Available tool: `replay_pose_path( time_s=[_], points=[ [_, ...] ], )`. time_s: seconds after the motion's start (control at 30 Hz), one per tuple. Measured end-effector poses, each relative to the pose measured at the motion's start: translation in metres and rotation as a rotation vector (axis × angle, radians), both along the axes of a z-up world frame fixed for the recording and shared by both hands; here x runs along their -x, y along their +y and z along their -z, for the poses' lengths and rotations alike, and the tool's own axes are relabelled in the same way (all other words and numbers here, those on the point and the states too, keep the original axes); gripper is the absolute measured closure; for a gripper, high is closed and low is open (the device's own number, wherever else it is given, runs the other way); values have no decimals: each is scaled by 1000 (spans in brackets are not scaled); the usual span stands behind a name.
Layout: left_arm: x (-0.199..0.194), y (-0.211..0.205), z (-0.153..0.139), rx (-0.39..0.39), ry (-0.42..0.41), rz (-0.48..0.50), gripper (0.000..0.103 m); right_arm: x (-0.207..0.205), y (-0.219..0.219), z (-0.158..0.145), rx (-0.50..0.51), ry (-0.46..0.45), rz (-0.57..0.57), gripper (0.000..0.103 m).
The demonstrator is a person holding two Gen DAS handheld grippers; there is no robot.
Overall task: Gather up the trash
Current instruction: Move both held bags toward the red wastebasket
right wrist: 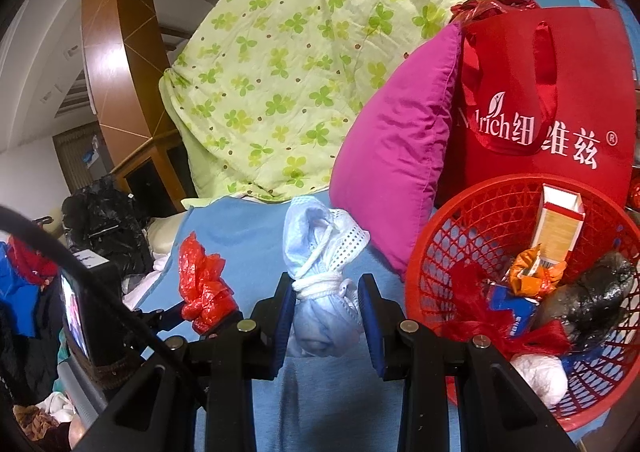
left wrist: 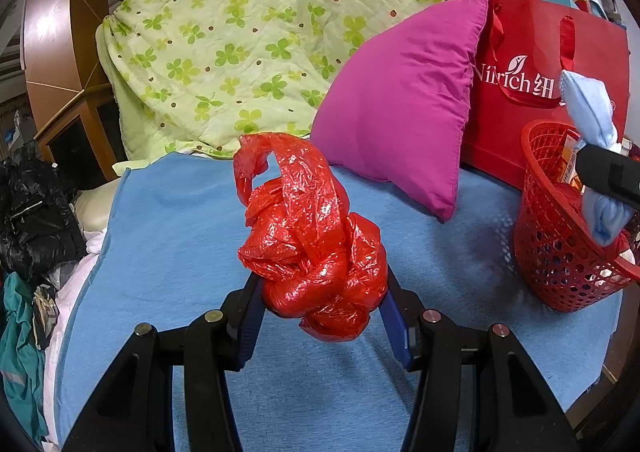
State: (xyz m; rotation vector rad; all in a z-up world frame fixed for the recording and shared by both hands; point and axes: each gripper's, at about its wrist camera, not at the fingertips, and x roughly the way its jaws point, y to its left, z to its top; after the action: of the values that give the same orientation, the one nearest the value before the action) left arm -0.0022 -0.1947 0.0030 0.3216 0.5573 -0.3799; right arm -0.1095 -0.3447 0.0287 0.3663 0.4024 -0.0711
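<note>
My left gripper (left wrist: 320,288) is shut on a knotted red plastic bag (left wrist: 312,244) and holds it above the blue blanket (left wrist: 180,252). The bag also shows in the right wrist view (right wrist: 202,284). My right gripper (right wrist: 326,312) is shut on a rolled light blue face mask (right wrist: 320,252) tied with its white straps. The mask shows at the right edge of the left wrist view (left wrist: 592,119), over the red mesh basket (left wrist: 560,252). In the right wrist view the basket (right wrist: 460,219) sits just right of the gripper and holds a carton, wrappers and other trash.
A magenta pillow (left wrist: 400,103) and a red shopping bag (left wrist: 560,51) stand behind the basket. A green clover-print quilt (left wrist: 240,31) is piled at the back. Black bags and clothes (left wrist: 36,203) lie to the left of the bed.
</note>
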Motion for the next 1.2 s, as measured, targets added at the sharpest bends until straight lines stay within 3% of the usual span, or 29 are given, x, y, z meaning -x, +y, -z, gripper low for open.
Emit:
replay_pose_path(
  time_s=[1.2],
  points=[
    [35,-30,-17,-1,-45,99,48,44,-52,-5,-32,-71,125,68]
  ],
)
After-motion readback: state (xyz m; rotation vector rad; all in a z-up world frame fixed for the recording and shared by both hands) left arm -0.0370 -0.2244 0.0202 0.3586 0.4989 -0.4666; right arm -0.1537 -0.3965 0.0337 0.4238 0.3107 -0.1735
